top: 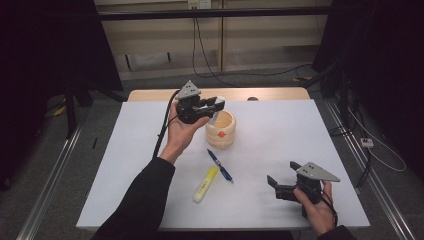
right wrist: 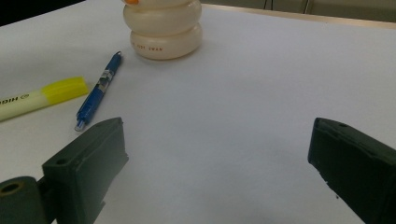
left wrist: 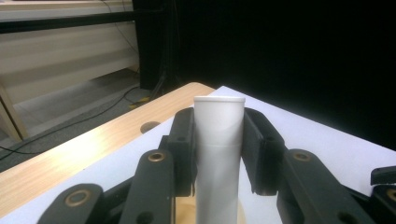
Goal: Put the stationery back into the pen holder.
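A white sheet covers the wooden table (top: pixel 150 94) in a dark room. The left gripper (top: pixel 216 106) clamps a white tube (left wrist: pixel 218 154) over the cream holder (top: pixel 220 129) near the far edge; the right gripper (top: pixel 282 180) gapes wide by the near right corner.

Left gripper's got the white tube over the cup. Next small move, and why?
Probably lower it straight down into the cream cup, then open. The left gripper is clamped on the white tube, whose lower end hangs at the cup's mouth. The blue pen and yellow highlighter lie on the table; the right gripper rests open.
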A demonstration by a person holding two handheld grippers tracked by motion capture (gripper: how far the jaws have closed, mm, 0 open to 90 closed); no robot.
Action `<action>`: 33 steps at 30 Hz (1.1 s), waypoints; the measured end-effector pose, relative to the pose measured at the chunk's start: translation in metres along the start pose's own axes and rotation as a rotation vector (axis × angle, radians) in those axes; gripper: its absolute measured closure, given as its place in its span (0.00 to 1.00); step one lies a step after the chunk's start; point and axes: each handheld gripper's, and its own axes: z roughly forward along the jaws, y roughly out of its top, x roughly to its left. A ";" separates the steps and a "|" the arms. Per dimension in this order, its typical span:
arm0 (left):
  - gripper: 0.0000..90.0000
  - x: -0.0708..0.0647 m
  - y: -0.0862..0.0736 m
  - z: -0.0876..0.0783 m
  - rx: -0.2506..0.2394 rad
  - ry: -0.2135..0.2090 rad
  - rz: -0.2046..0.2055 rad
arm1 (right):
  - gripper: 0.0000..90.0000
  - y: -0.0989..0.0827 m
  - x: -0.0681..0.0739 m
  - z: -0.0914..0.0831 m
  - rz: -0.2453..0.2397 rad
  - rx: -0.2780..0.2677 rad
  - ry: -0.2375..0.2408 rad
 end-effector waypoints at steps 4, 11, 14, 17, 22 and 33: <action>0.75 0.005 -0.003 0.003 -0.005 0.012 -0.019 | 0.05 0.000 0.000 0.000 -0.001 0.000 0.002; 0.75 0.007 -0.010 0.016 0.003 0.023 -0.020 | 0.05 0.000 0.000 0.000 0.002 0.001 0.002; 0.75 0.008 -0.013 0.022 0.004 0.024 -0.024 | 0.05 0.000 0.000 0.000 0.003 0.000 0.003; 0.75 0.008 -0.017 0.029 0.012 0.014 -0.019 | 0.05 0.000 0.000 0.000 0.006 -0.001 0.003; 0.75 0.010 -0.021 0.036 0.024 0.004 -0.009 | 0.05 0.000 0.000 -0.001 0.001 -0.002 0.004; 0.75 0.012 -0.033 0.043 0.043 -0.001 -0.023 | 0.05 0.000 0.000 -0.001 0.003 0.000 0.006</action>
